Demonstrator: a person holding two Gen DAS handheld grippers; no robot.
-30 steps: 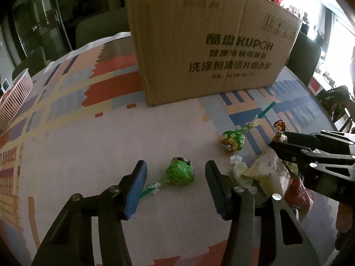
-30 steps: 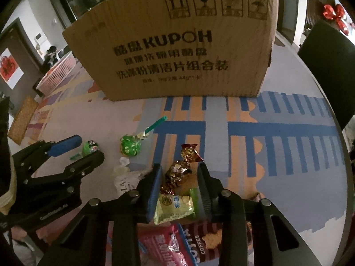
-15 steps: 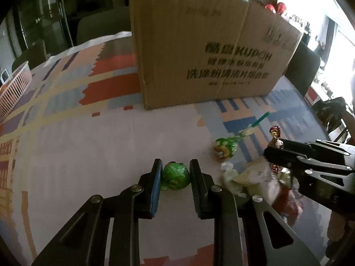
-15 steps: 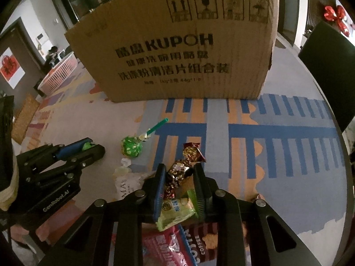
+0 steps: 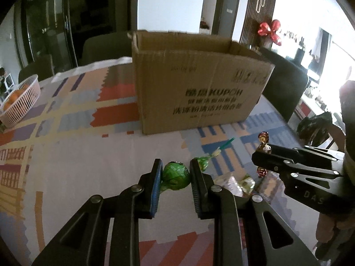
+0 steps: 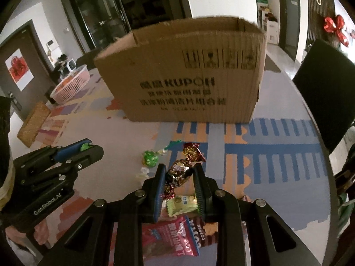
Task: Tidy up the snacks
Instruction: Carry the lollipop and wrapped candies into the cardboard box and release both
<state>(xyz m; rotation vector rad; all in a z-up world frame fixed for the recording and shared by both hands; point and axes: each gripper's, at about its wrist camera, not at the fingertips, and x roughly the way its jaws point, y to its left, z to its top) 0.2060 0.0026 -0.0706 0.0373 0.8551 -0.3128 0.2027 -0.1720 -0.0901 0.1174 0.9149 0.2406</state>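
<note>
Cardboard, brown and open-topped, the big printed box stands upright on the patterned tablecloth, straight ahead of both claws, its long side facing them. Between box and claws a second green lollipop lies flat, stick aimed at the box. Left gripper is clenched on a round green-wrapped lollipop, its stick trailing back and down. Right gripper pinches a gold-and-red foil candy, long axis running up-right toward the box; neither claw looks clearly nearer.
</note>
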